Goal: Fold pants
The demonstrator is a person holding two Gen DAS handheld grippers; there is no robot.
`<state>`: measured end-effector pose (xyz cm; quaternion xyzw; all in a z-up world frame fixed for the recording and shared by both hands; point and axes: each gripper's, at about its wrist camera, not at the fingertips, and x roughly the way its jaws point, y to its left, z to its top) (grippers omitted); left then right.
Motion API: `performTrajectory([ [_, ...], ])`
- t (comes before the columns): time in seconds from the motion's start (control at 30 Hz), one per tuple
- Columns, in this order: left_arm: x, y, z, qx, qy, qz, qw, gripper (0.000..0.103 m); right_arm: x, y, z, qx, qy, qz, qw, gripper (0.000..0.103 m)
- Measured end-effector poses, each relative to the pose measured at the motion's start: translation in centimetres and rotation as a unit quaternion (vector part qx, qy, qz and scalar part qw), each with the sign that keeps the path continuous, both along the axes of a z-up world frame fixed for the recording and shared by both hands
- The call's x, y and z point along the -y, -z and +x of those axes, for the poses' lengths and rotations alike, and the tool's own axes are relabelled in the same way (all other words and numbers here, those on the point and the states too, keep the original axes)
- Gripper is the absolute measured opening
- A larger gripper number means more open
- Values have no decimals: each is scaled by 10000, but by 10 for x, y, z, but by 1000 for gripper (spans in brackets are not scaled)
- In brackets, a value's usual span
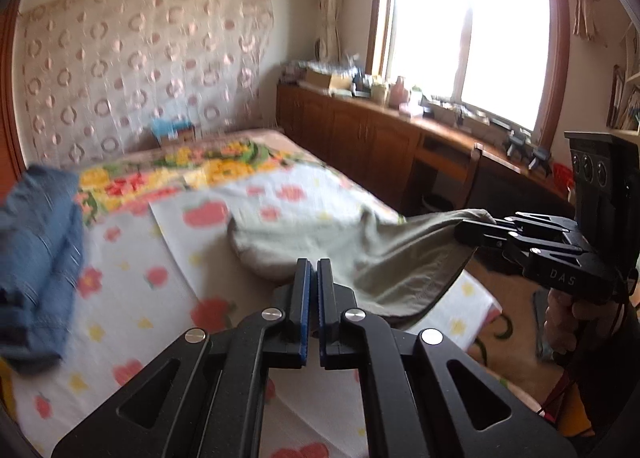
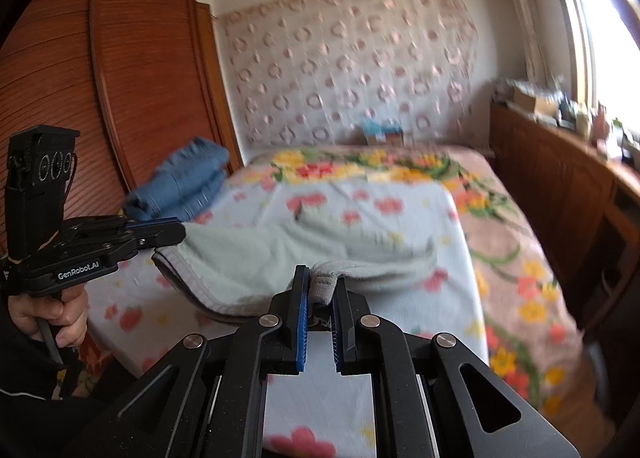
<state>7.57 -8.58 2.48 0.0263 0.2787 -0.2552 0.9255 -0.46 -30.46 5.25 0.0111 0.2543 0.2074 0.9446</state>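
Two hand-held grippers lift a pair of pale grey-green pants (image 1: 360,254) off the flower-print sheet (image 1: 132,266) of a bed, the fold barely begun. The right gripper (image 2: 320,290) is clamped on a thick hemmed corner of the cloth — the fabric bunches visibly between its blue pads. The left gripper (image 2: 176,234), seen from the right wrist camera, pinches the opposite corner of the same edge, its jaws drawn almost together with only thin cloth between them.

Relative to the sheet, the near edge of the pants hangs raised and stretched between the two tools, while the far part trails down and rests on the fabric toward the middle of the bed. The garment looks rumpled rather than laid flat, and no crease or doubled layer can be made out, though blur hides detail.

Judging from this, the grasp is done; spreading, laying one half over the other and the later folds are all left. A stack of blue folded clothes (image 2: 184,182) lies beyond the sheet's far left corner.
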Motion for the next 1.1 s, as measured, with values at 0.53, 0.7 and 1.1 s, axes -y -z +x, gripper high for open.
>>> performTrajectory([
  [0.53, -25, -40, 4, 369, -272, -44, 9989, 1, -42, -41, 20, 529, -426, -330, 9971, 9],
  [0.7, -31, -10, 19, 11, -493, 156, 9987, 21, -41, -40, 49, 139, -669, -333, 9971, 9],
  [1.1, -13, 61, 45, -822, -218, 325, 9958, 42, -37, 18, 142, -871, -196, -464, 9949, 9],
])
